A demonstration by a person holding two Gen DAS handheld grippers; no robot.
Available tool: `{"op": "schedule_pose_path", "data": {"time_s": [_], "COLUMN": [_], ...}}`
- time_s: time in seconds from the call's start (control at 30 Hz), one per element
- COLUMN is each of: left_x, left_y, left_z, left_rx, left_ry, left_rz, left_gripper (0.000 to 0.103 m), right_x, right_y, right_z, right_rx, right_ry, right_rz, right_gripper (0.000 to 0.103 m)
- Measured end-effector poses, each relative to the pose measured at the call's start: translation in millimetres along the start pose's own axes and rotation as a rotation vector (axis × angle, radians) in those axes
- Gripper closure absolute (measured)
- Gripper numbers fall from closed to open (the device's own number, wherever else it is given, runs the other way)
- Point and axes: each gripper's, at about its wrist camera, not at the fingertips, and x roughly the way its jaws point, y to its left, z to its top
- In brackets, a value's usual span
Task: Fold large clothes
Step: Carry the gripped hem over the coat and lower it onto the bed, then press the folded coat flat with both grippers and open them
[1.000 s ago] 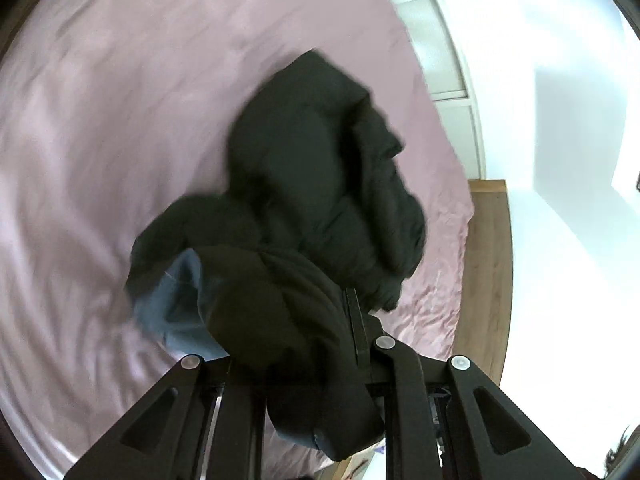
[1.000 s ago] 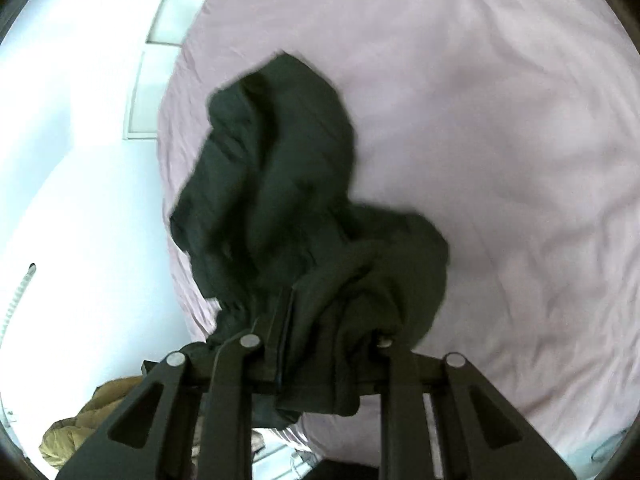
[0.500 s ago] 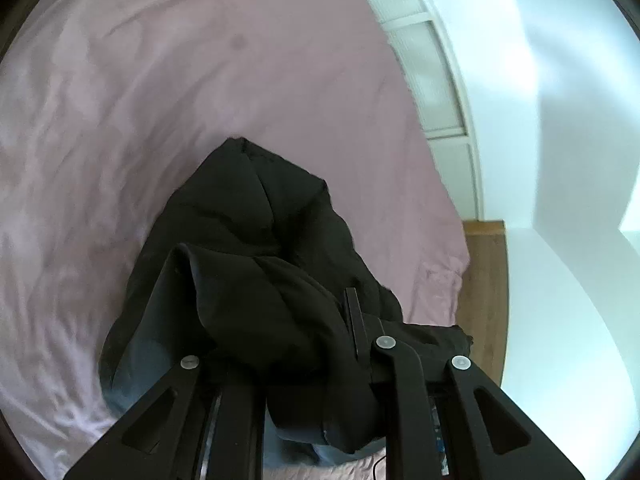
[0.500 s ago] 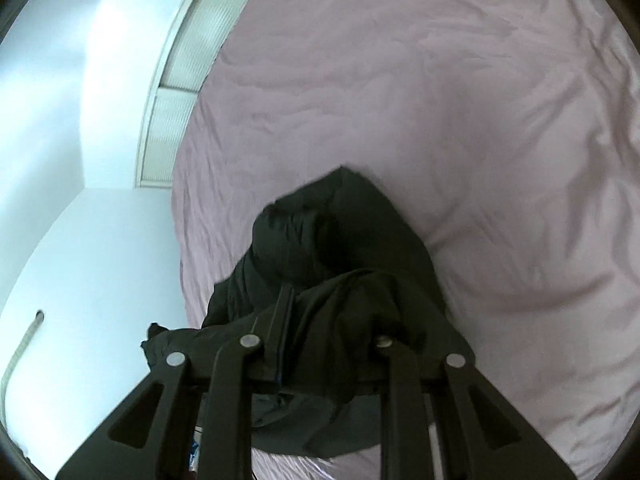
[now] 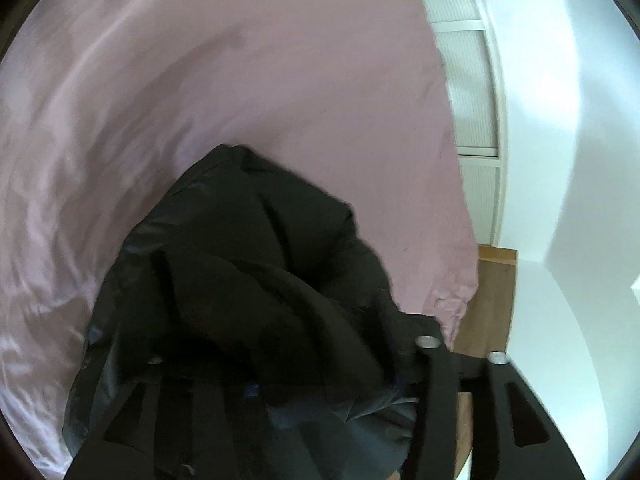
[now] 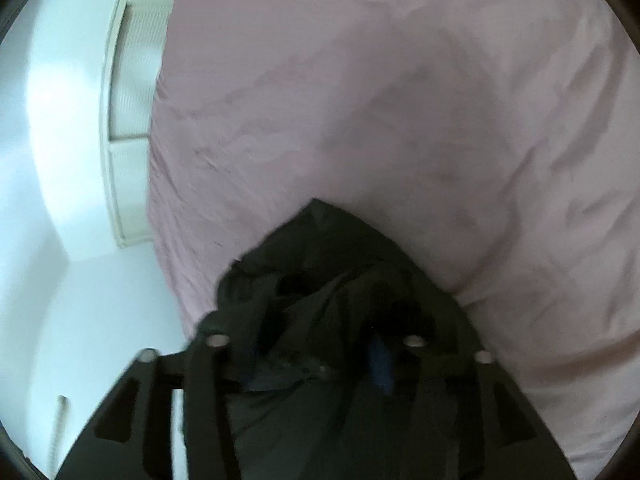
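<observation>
A: We're low over the pink bedsheet now, and the black jacket is heaped on it near the bed's edge, bunched up with its bluish lining showing at the bottom.

B: On our left gripper the jaws are opening. The jacket's cloth lies between the fingers and drapes over the left one, but we can't see the pads pressing on it.

A: Same story on our right gripper: jaws opening, with the jacket piled between and over the fingers. The picture's blurred, so we can't tell where the pads sit.

B: Past the bed's edge we see the wooden floor and a white wall, with a pale ribbed panel against it.
</observation>
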Motion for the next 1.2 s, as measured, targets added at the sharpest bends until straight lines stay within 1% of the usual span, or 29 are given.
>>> {"op": "schedule_pose_path", "data": {"time_s": [0.03, 0.07, 0.13, 0.27, 0.33, 0.4, 0.47, 0.5, 0.53, 0.57, 0.63, 0.67, 0.7, 0.77, 0.8, 0.83, 0.87, 0.93, 1.0, 1.07, 1.1, 1.13, 1.2], "left_x": [-3.5, -7.3, -16.0, -33.7, -47.0, -58.5, -67.3, -70.2, -72.4, -73.1, -68.2, -63.2, -57.8, -40.5, -30.6, -20.1, -6.1, 16.6, 39.6, 67.3, 77.0, 89.0, 104.9], "left_y": [-2.2, -4.6, -13.8, -35.7, -50.1, -64.7, -83.4, -93.6, -103.6, -111.7, -121.5, -128.1, -132.6, -139.8, -143.9, -146.8, -148.3, -149.5, -148.2, -142.2, -139.8, -136.2, -130.8], "left_z": [0.4, 1.7, 4.2, 8.0, 4.6, -3.4, -19.1, -31.3, -45.0, -60.0, -85.0, -104.9, -114.4, -145.2, -154.6, -167.1, -184.3, -207.7, -222.2, -227.8, -228.1, -226.4, -218.2], "left_rx": [0.003, 0.008, 0.038, 0.102, 0.153, 0.219, 0.305, 0.362, 0.418, 0.468, 0.542, 0.596, 0.627, 0.706, 0.741, 0.778, 0.826, 0.89, 0.949, 0.993, 1.001, 1.007, 1.013], "left_ry": [-0.005, -0.013, -0.039, -0.093, -0.126, -0.16, -0.186, -0.198, -0.208, -0.215, -0.222, -0.232, -0.238, -0.245, -0.251, -0.254, -0.247, -0.235, -0.223, -0.201, -0.198, -0.194, -0.193], "left_rz": [-0.013, -0.023, -0.016, 0.015, 0.066, 0.116, 0.167, 0.2, 0.227, 0.244, 0.263, 0.286, 0.3, 0.333, 0.35, 0.364, 0.368, 0.382, 0.401, 0.431, 0.448, 0.471, 0.506], "left_gripper": [0.042, 0.037, 0.032, 0.025, 0.024, 0.024, 0.024, 0.024, 0.023, 0.022, 0.021, 0.02, 0.02, 0.019, 0.019, 0.019, 0.019, 0.019, 0.019, 0.019, 0.019, 0.019, 0.019], "right_x": [-1.5, -3.2, -7.6, -16.9, -25.6, -41.2, -56.6, -67.0, -73.0, -76.1, -78.1, -76.6, -73.5, -61.4, -48.7, -42.1, -26.5, -2.6, 24.5, 46.2, 61.5, 69.9, 83.7], "right_y": [0.6, 2.4, 9.4, 25.3, 34.0, 50.1, 67.7, 82.6, 93.0, 100.2, 121.6, 128.5, 134.3, 141.7, 144.9, 145.2, 145.9, 144.0, 139.5, 131.8, 127.4, 124.4, 121.9], "right_z": [0.0, 0.2, 0.2, 2.7, 1.7, -5.4, -17.0, -30.4, -41.8, -51.5, -88.3, -101.9, -119.6, -152.0, -174.6, -186.0, -206.3, -231.6, -248.2, -254.5, -253.3, -253.2, -244.0], "right_rx": [-0.003, -0.013, -0.037, -0.062, -0.099, -0.175, -0.27, -0.351, -0.41, -0.452, -0.592, -0.64, -0.694, -0.779, -0.835, -0.862, -0.913, -0.974, -1.02, -1.051, -1.063, -1.064, -1.044], "right_ry": [-0.001, -0.001, -0.003, -0.037, -0.056, -0.111, -0.17, -0.212, -0.229, -0.237, -0.244, -0.243, -0.239, -0.217, -0.202, -0.195, -0.178, -0.158, -0.145, -0.14, -0.151, -0.158, -0.166], "right_rz": [0.015, 0.014, -0.001, 0.01, -0.002, -0.033, -0.072, -0.102, -0.114, -0.119, -0.143, -0.153, -0.162, -0.176, -0.191, -0.203, -0.223, -0.246, -0.282, -0.321, -0.356, -0.373, -0.385], "right_gripper": [0.035, 0.032, 0.029, 0.026, 0.025, 0.025, 0.025, 0.025, 0.025, 0.025, 0.025, 0.025, 0.025, 0.025, 0.025, 0.025, 0.025, 0.025, 0.025, 0.025, 0.025, 0.025, 0.024]}}
